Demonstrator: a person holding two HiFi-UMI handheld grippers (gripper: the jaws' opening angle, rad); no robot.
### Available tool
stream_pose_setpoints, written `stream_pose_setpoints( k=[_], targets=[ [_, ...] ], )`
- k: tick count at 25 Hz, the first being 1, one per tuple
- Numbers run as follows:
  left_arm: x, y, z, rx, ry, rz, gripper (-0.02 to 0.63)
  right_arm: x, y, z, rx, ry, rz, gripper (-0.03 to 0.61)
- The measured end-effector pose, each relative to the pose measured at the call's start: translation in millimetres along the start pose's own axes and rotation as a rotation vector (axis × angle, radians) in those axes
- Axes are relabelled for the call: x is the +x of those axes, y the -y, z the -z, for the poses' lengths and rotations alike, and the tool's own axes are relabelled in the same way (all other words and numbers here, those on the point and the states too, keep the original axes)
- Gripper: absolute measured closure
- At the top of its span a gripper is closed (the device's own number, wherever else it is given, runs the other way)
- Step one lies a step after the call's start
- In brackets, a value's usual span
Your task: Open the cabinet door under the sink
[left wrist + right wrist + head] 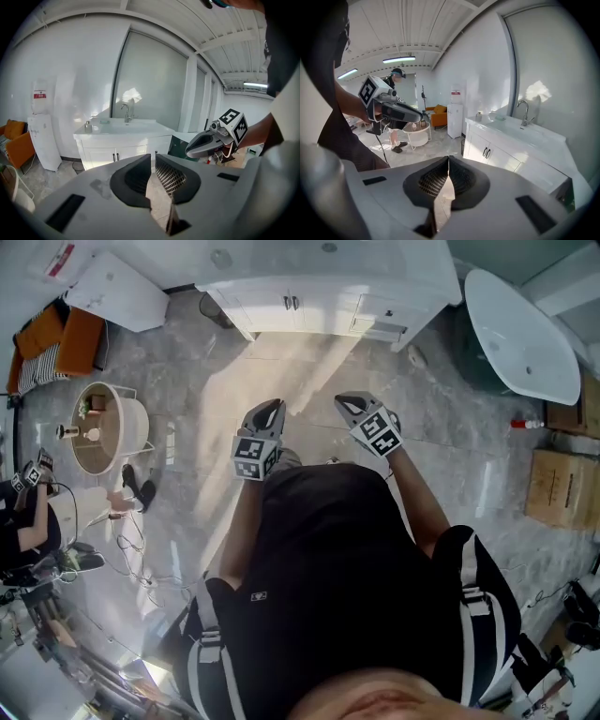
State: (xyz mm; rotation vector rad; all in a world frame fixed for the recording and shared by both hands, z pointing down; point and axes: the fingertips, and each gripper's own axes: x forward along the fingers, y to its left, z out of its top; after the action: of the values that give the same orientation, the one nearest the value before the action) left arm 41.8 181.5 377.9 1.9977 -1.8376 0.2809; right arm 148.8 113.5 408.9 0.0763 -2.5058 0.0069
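Round me on the grey marble floor [309, 362]

A white bathtub [520, 334] stands off to my right, with cardboard boxes [561, 486] nearer me along that side. To my left is a round white side table [111, 427], with a dark shoe [136, 486] just beside it. An orange sofa [66, 343] sits farther off, near a white water dispenser [117, 292]. A seated person [19, 531] is at the far left edge, with loose cables [131, 540] on the floor close by.
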Motion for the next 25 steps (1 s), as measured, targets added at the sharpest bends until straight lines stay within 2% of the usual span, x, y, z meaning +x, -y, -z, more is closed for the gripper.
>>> stream_pose_setpoints(
  k=[8, 13, 17, 21, 25],
  targets=[
    [16, -65, -8, 0.003, -0.011, 0.087, 0.577, 50, 20, -25, 0.071, -0.038, 0.108, 0.518],
    [17, -139, -10, 0.014, -0.032, 0.139, 0.577, 105, 30, -54, 0.107, -0.082, 0.2, 0.518],
    [16, -193, -20, 0.026, -0.048, 0.187, 0.577, 146, 40, -67, 0.191, -0.106, 0.271, 0.518],
    [12, -238, -15, 0.054, -0.098, 0.231, 0.577, 178, 48, -80, 0.239, -0.111, 0.335, 0.518],
    [18, -265, -1, 0.09, -0.151, 0.269, 0.577, 209, 61, -82, 0.283, -0.102, 0.367, 0.518]
  ],
)
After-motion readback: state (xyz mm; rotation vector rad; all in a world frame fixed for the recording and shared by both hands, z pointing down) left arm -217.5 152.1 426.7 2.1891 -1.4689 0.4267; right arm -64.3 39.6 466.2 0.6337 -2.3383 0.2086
